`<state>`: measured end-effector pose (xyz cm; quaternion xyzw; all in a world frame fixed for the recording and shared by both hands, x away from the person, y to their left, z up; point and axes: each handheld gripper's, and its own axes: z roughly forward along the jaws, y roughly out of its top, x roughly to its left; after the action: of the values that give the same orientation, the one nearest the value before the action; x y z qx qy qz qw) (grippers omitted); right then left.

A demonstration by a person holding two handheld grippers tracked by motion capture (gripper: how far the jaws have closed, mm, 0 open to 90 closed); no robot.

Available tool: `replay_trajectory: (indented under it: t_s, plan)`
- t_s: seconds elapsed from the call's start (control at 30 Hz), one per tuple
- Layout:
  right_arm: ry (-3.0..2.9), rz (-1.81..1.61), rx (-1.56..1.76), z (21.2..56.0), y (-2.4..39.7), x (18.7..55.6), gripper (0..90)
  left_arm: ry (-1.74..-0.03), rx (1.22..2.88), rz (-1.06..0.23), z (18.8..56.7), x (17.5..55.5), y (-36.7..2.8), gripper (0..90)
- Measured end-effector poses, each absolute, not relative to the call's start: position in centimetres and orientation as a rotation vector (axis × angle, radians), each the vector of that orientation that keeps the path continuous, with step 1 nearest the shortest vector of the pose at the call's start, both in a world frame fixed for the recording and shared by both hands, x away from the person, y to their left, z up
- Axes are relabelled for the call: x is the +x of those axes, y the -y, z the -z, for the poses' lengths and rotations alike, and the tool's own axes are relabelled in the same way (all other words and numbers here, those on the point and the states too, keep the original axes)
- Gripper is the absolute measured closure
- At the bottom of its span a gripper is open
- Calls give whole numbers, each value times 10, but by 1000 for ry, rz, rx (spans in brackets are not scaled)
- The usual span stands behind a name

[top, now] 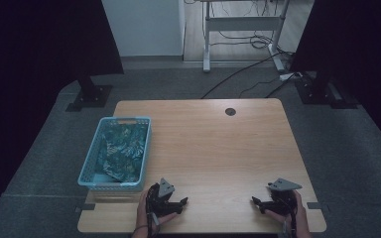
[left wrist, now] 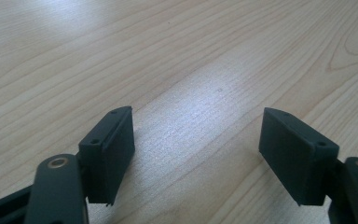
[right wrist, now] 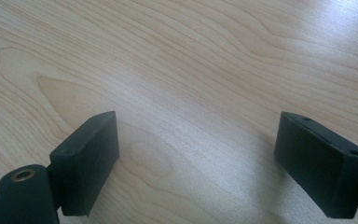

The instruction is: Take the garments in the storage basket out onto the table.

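Grippers, left (top: 182, 202) and right (top: 254, 200), rest agape (nothing between jaws); reaching carelessly might snag the basket (top: 90, 166) rim, spilling its patterned cloth (top: 121, 148).

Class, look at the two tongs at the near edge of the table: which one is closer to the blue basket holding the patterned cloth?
The left tongs, lying just beyond the blue basket's near right corner; the right tongs sit far across the table.

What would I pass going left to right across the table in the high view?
Blue basket holding patterned cloth → left hand-held gripper → round hole in the table → right hand-held gripper.
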<state>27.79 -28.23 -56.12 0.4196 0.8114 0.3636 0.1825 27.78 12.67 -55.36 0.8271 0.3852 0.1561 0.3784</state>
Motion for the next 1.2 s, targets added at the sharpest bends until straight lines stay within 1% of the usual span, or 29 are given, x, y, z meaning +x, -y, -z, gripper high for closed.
replay_trajectory:
  t_s: [0.37,0.67,0.9,1.2]
  plan:
    - [-2289,-1024,1186,561,282,279,129,-971,2145,-442,554,276,-122,242]
    - [-2290,-1024,1184,561,281,279,129,-960,2138,-417,554,273,-121,252]
    - [-2290,-1024,1185,561,281,279,129,-964,2146,-437,554,273,-120,253]
    - [-2289,-1023,1186,561,281,279,129,-969,2139,-433,554,272,-119,259]
